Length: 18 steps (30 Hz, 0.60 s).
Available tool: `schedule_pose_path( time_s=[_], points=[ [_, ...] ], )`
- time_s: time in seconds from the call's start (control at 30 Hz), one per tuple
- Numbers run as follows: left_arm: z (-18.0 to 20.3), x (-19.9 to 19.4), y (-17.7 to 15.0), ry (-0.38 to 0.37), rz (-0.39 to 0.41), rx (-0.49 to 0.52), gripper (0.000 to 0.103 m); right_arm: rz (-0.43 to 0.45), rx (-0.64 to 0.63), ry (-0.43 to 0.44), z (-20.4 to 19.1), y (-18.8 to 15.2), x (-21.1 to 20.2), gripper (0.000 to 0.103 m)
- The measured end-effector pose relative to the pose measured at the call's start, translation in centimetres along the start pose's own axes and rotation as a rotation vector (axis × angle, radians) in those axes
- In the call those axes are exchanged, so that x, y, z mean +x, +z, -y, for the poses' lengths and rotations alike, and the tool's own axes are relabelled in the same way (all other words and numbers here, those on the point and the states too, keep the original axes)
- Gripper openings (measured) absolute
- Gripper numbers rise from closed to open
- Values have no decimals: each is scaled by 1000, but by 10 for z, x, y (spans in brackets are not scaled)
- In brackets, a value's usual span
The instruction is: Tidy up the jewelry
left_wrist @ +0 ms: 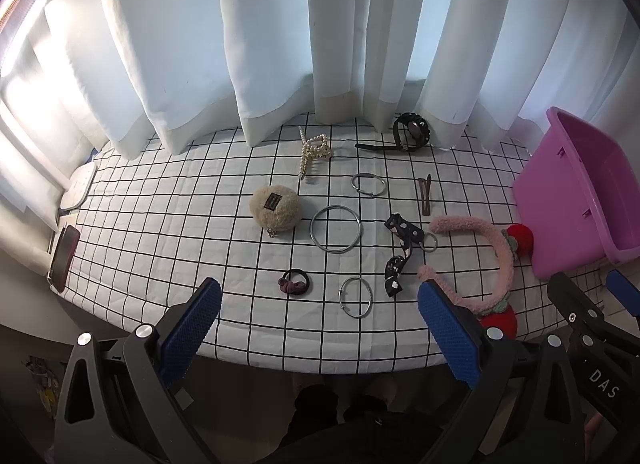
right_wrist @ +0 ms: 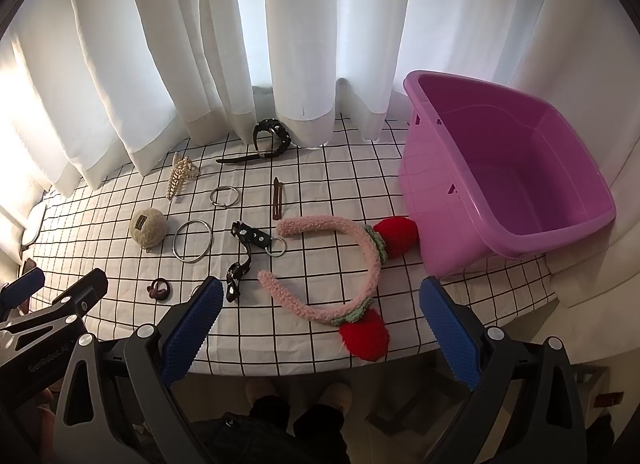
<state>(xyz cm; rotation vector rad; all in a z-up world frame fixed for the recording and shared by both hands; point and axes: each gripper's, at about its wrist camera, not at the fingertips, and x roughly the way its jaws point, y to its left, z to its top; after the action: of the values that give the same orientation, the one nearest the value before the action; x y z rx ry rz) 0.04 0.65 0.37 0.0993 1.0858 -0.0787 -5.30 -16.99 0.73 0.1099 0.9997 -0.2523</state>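
The left tool hovers above the near edge of the surface with its blue pads spread wide and nothing between them. The right tool hangs beside it, equally wide and empty.

The jewelry lies scattered on a white cloth with a black grid. Nearest the left tool are a dark hair tie and a thin silver bangle. Just beyond them sits a larger silver ring, with a fluffy beige pouch to its left and a black strap with white dots to its right. Farther back lie a smaller silver bangle, a brown hair clip, a pearl claw clip and a black studded strap close to the curtain hem.

A pink fuzzy headband with red strawberry ends curves in front of the right tool; one strawberry touches the purple plastic tub, which stands empty at the right of the surface.

White curtains hang behind. A phone rests at the far left edge. Below the surface edge, a person's dark trousers and light slippers show.
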Motion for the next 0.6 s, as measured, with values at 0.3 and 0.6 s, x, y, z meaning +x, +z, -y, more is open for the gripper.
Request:
schedule_pose_path(
  time_s=[0.3, 0.6],
  points=[
    [-1, -1, -1, 2, 2, -4, 97, 2, 3, 6, 0, 0, -1, 94],
    [-4, -2, 0, 2, 5, -6, 97, 4, 6, 16, 1, 0, 0, 94]
  ],
)
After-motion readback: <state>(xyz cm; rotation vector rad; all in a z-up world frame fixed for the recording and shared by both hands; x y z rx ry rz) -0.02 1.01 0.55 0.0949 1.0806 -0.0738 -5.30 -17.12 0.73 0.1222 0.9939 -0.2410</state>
